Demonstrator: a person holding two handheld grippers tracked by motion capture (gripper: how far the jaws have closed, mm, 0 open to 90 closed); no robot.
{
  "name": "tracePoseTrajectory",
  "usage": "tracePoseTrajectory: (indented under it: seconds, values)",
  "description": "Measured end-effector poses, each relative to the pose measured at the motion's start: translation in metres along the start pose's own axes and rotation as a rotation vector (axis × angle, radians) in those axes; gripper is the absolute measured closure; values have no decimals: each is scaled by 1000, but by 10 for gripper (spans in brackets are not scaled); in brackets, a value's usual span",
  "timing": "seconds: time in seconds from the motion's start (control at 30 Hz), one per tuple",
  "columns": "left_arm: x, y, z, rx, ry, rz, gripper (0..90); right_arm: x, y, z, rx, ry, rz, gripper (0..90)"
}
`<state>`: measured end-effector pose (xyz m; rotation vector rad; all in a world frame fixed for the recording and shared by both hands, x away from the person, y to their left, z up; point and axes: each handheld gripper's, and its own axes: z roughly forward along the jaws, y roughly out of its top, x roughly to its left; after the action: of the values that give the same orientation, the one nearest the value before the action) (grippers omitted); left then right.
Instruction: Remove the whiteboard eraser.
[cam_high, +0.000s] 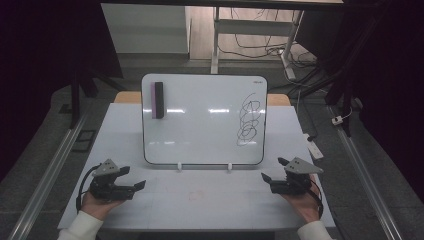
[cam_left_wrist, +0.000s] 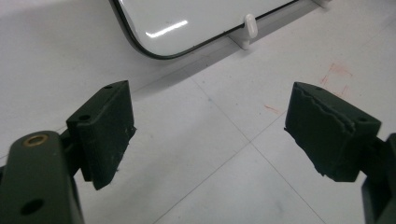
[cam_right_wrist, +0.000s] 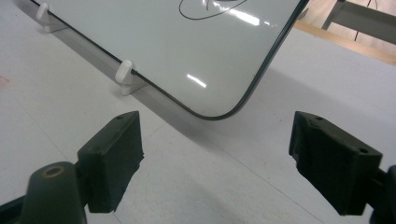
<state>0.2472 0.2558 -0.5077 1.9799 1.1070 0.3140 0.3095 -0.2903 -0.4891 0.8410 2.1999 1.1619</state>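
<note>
From up high I see the eraser (cam_high: 159, 100) stuck on the whiteboard (cam_high: 200, 130). My left gripper (cam_high: 134, 180) and right gripper (cam_high: 272, 170) rest low, both wide open, holding nothing.

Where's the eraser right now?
In the high view, the eraser sits at the whiteboard's upper left corner, far from the black scribble on its right side.
</note>
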Motion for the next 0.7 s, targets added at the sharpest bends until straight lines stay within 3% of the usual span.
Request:
tracePoseTrajectory:
  seconds: [0.23, 0.7]
  values:
    - [0, 0, -2, -3, 3, -3, 177, 4, -1, 0, -21, -10, -22, 181]
    - [-1, 1, -3, -1, 1, -5, 184, 5, -4, 2, -14, -11, -2, 190]
